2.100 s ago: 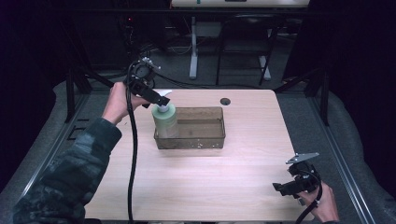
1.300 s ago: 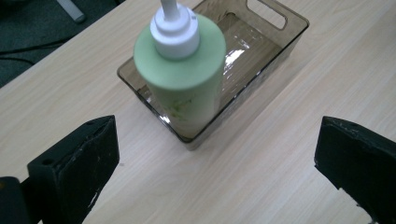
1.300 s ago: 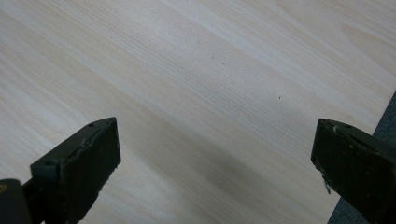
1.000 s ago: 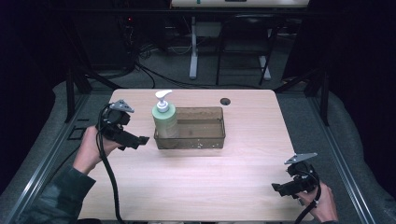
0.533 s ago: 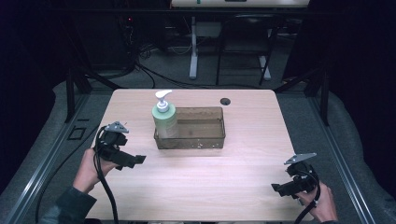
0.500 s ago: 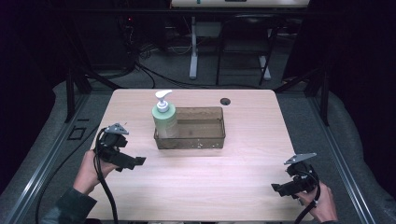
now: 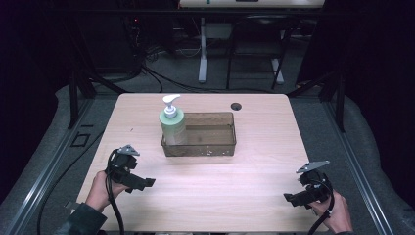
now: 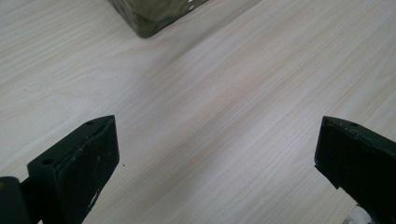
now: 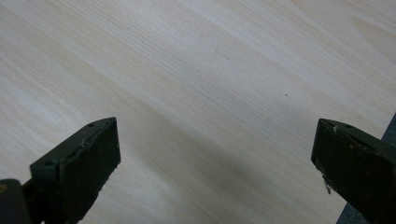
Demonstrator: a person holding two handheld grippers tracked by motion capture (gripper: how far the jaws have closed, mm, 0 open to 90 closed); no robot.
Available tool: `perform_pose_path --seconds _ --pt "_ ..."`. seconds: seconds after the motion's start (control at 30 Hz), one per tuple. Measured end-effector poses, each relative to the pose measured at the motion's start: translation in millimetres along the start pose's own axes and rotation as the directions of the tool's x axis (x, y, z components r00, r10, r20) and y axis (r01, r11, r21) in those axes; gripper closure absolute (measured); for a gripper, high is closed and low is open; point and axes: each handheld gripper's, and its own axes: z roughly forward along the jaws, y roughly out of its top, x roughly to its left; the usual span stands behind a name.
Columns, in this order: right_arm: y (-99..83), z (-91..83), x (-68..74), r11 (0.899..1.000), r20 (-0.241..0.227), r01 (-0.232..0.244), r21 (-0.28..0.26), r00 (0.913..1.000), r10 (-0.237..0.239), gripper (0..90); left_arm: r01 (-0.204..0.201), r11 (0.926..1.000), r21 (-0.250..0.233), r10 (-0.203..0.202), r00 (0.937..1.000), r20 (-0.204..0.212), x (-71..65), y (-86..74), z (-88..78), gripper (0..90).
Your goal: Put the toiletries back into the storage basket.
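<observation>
A green soap bottle (image 7: 172, 123) with a white pump stands upright in the left end of a clear brown bin (image 7: 215, 146) at mid table. My left gripper (image 7: 145, 183) is held low at the front left, open and empty, well in front of the bin. A corner of the bin (image 8: 154, 14) appears at the top of the left gripper view. My right gripper (image 7: 289, 198) rests near the front right corner, open, with bare wood between its jaws.
The light wooden table (image 7: 254, 171) has a small dark round hole (image 7: 236, 105) near its far edge. Metal rails run along both sides of the table. Cables and desk legs lie on the floor beyond.
My left gripper let go of the soap bottle in the bin, then drew back toward the front left of the table. The right gripper has stayed put.
</observation>
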Motion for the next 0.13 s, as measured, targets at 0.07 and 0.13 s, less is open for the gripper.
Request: perform_pose_path --seconds 0.07,0.13 --pt "-1.2 2.0 -0.7 1.0 -0.004 -0.004 0.004 1.0 0.004 0.8 -0.002 1.0 0.003 0.002 1.0 0.003 -0.8 0.1 2.3 0.2" --pt "-2.1 3.5 -1.6 1.0 -0.002 0.0 0.01 1.0 0.0 0.7 -0.008 1.0 0.005 0.008 1.0 0.005 -1.1 0.1 3.0 0.2"
